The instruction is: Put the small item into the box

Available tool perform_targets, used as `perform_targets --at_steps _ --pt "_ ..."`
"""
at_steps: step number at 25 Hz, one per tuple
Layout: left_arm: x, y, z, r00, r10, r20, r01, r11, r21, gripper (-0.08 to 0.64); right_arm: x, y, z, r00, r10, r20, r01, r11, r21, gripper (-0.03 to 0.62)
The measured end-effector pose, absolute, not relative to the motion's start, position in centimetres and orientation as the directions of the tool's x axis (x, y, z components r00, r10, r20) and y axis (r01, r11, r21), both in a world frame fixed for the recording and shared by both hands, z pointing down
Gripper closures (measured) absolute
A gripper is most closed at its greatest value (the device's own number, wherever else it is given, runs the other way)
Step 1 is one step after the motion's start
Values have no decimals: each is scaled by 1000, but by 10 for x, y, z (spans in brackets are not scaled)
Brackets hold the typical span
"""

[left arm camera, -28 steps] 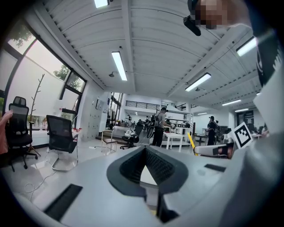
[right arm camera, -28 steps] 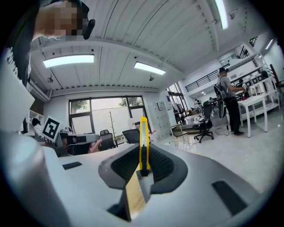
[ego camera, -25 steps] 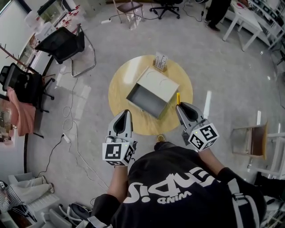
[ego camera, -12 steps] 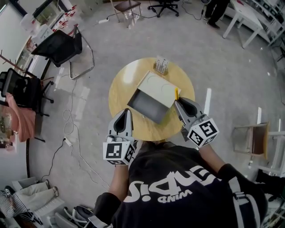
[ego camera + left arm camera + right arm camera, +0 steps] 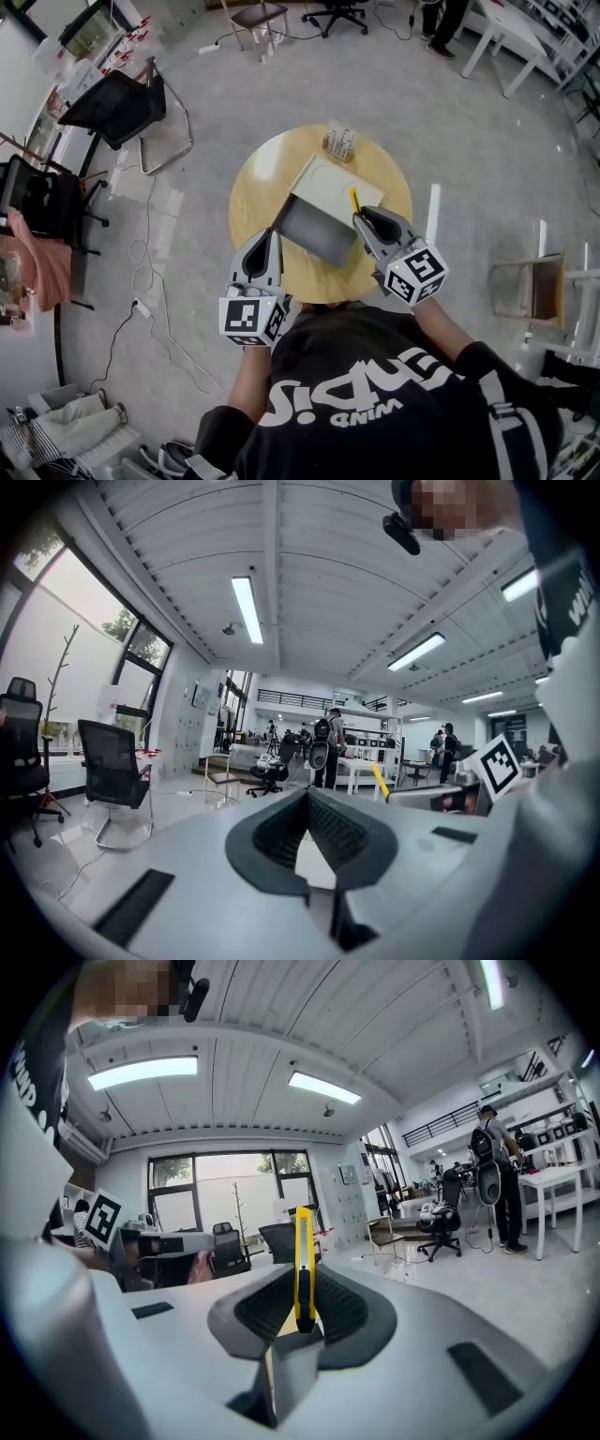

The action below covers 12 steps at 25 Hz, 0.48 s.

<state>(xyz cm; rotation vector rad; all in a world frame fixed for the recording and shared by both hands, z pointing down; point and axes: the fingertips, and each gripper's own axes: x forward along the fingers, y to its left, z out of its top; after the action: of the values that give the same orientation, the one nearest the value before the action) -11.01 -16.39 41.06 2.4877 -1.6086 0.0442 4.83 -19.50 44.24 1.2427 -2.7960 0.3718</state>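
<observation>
1. Bright, even light from ceiling strips and big windows.
2. Glare patches on the round table and floor.
3. Gripper views are fisheye-bent and dark-cornered. The right gripper body is soft near the lens, the yellow cutter crisper.

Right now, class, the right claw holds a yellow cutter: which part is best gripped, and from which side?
The lower end of the yellow cutter, pads closing from either side on its broad flat faces, as the right claw does. It is a thin flat bar; its narrow edges would likely slip.
</observation>
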Motion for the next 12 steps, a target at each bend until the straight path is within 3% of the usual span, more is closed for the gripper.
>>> perform_targets --at_steps 12 --pt "-109 -183 418 450 -884 124 -890 -432 147 552 2 -221 519 -682 -644 345 -695 718 -35 534"
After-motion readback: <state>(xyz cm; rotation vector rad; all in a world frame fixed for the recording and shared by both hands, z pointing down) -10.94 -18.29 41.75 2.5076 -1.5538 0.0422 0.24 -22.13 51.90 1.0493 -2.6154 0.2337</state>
